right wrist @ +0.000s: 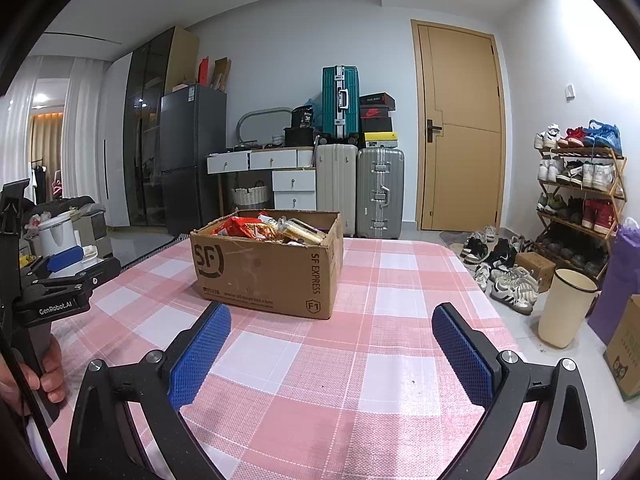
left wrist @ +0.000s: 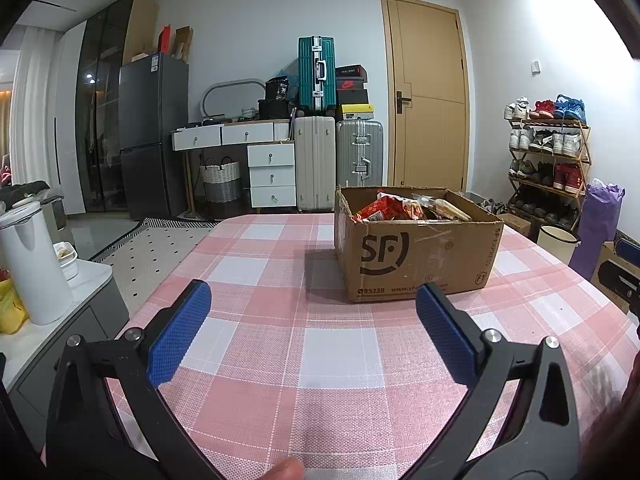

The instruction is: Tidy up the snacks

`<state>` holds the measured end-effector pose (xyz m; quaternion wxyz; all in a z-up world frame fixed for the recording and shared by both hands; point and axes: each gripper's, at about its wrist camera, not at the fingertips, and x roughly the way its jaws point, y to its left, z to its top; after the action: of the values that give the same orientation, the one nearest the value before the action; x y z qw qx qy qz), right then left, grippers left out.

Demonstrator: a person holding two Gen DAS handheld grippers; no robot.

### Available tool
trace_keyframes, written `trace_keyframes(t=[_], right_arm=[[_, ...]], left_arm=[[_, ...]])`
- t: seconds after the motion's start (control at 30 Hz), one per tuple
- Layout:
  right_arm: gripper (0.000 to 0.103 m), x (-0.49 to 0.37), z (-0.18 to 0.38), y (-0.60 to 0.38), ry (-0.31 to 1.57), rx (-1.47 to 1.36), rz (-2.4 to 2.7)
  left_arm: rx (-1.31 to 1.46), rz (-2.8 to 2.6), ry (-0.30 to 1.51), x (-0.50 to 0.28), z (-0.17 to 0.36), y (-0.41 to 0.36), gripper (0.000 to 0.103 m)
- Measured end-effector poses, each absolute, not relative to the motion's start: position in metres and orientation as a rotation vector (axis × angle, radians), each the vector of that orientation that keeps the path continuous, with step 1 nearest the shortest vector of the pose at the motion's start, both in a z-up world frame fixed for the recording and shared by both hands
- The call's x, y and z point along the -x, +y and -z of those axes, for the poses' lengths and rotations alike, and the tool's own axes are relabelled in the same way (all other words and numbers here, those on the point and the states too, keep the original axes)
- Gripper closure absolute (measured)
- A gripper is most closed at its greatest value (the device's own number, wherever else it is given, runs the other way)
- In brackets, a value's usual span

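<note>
Cardboard, printed with a dark SF logo, forms the open box [left wrist: 416, 244] in the left wrist view; it sits on the pink-and-white checked surface [left wrist: 320, 360], ahead and right of the left claw [left wrist: 312, 296]. Snack packets [left wrist: 404, 208] lie heaped inside it. The left claw's blue pads stand wide apart, holding nothing.

From the right wrist view, the box [right wrist: 268, 264] lies ahead and left of the right claw [right wrist: 332, 316], which is also spread wide and empty. A hand [right wrist: 44, 372] grips the left claw's handle at the left edge.
</note>
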<state>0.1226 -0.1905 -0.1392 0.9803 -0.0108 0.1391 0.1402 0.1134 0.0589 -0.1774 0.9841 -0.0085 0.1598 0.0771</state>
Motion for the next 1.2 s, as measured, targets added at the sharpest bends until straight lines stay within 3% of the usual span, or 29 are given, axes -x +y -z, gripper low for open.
trace_keyframes(t=[1.2], right_arm=[[0.001,-0.1227,0.1398,-0.1902,0.28,0.021,-0.282]], left_arm=[[0.017,-0.155,0.329,-0.1137,0.18,0.06,0.001]])
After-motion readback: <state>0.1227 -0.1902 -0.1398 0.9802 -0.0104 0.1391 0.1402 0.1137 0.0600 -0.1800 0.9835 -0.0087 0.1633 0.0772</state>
